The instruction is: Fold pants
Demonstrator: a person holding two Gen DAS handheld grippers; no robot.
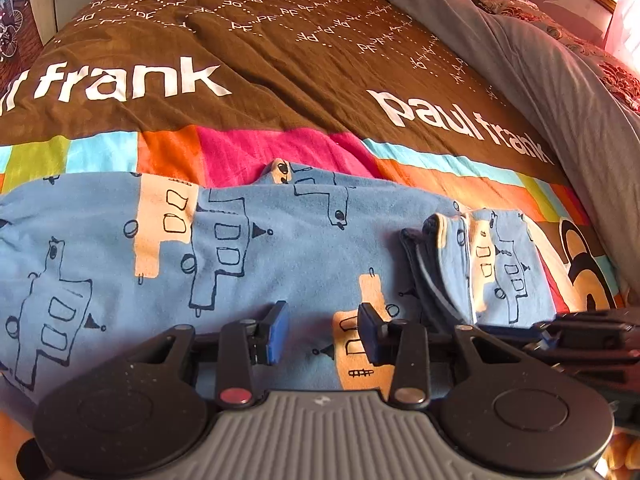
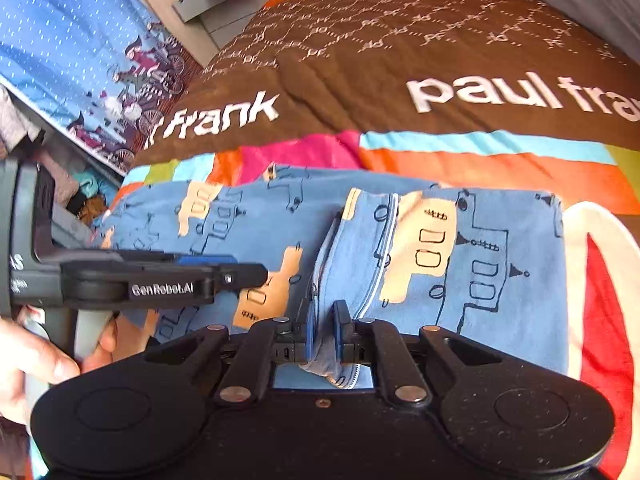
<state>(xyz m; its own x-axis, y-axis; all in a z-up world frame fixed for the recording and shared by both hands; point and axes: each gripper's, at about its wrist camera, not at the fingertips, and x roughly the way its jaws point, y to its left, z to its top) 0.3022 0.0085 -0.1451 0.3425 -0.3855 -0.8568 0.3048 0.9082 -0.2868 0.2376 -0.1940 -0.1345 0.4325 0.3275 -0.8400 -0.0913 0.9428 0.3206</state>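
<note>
1. Bed [image 1: 280, 80]: brown cover w/ white lettering & a coloured stripe band takes up nearly the whole view. It's the work surface, so the pants lie flat on it near the front edge.
2. Pants [image 1: 240, 248]: blue, printed w/ dark outline shapes & peach patches, spread across the bed's front part. The right end is doubled over onto itself [image 2: 440, 248], so prob. a first fold is in hand; rest not yet folded.
3. Grey blanket [image 1: 540, 80]: bunched along the bed's far right side, apart from the pants. No obstacle now, but limits room to the right.
4. Blue patterned cloth [image 2: 60, 52] hanging beside the bed on the left, w/ clutter below it; off the bed, not in the way.
5. Right tool [image 2: 323, 336]: nearly closed, pads pinching a bunched edge of the pants w/ a white-piped seam. Held that way, I judge, to carry this end across for the fold.
6. Left tool [image 1: 323, 330]: part open, nothing between the pads; it hangs just over the flat pants fabric, pointing steeply down. Likely placed to pin or take the cloth while the other end travels. A hand [image 2: 36, 360] grips its handle.
7. What's in the way: left tool sits close beside the right one, right in the folded end's likely path; may need to shift.
</note>
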